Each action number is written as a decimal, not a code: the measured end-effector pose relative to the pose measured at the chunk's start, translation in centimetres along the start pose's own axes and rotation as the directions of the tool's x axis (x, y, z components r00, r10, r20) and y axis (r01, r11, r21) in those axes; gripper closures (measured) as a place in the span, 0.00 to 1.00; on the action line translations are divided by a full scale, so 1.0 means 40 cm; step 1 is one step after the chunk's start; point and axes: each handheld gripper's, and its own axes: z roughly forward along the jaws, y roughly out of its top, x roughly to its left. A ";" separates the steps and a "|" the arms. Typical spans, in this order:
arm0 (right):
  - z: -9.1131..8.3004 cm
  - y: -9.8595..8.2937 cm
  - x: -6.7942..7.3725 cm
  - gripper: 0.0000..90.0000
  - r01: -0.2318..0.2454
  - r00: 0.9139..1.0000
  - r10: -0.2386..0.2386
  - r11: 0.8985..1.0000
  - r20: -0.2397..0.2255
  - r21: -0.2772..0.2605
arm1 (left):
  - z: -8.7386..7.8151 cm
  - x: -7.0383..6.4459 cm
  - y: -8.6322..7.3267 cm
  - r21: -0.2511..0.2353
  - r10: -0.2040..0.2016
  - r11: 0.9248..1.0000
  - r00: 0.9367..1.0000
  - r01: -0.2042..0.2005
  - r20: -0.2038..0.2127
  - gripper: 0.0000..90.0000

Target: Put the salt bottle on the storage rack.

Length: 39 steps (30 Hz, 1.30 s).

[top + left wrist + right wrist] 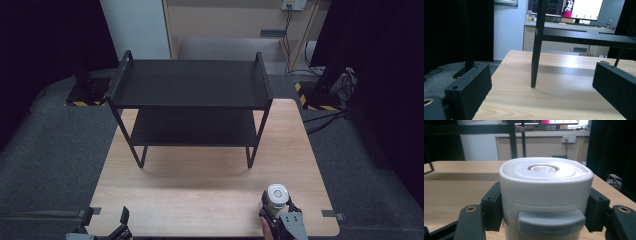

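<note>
Wood table (200, 200) on grey carpet, dark curtains at both sides, desk with monitors in the far background. Black two-tier rack (190, 82) stands at the table's far half, both shelves bare. White canister (276, 197) with grey front tab sits upright near the front right edge of the table, well apart from the rack. Right gripper (277, 210) at the bottom right pinches the canister: in the right gripper view the jaws press against both sides of the canister (545, 195) just under its lid. Left gripper (107, 225) at the bottom left corner, low over the table edge, jaws spread wide with nothing between them; in the left gripper view the rack's front left leg (535, 57) shows ahead between the jaws.
</note>
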 end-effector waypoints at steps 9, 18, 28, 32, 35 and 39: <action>-0.006 0.139 0.037 0.35 0.002 0.994 -0.003 1.000 -0.112 -0.010 | 0.001 -0.003 -0.004 0.005 0.003 1.000 1.000 -0.003 0.007 0.02; 0.063 0.281 0.088 0.35 -0.002 0.974 -0.007 0.999 -0.227 -0.039 | -0.003 -0.002 -0.001 0.003 -0.002 1.000 1.000 0.002 0.021 0.02; 0.167 0.381 0.123 0.35 0.001 0.963 -0.013 0.999 -0.270 -0.045 | -0.010 0.004 0.000 0.007 -0.012 1.000 1.000 0.012 0.026 0.02; 0.198 0.408 0.131 0.35 0.010 0.960 -0.022 0.999 -0.277 -0.044 | -0.007 0.007 0.002 0.011 -0.011 1.000 1.000 0.011 0.028 0.02; 0.223 0.425 0.137 0.35 0.016 0.960 -0.027 0.999 -0.279 -0.042 | -0.002 0.007 0.004 0.011 -0.009 1.000 0.999 0.009 0.035 0.02; 0.253 0.441 0.147 0.35 0.021 0.960 -0.031 0.999 -0.280 -0.037 | 0.001 0.006 0.003 0.010 -0.012 1.000 0.999 0.011 0.042 0.02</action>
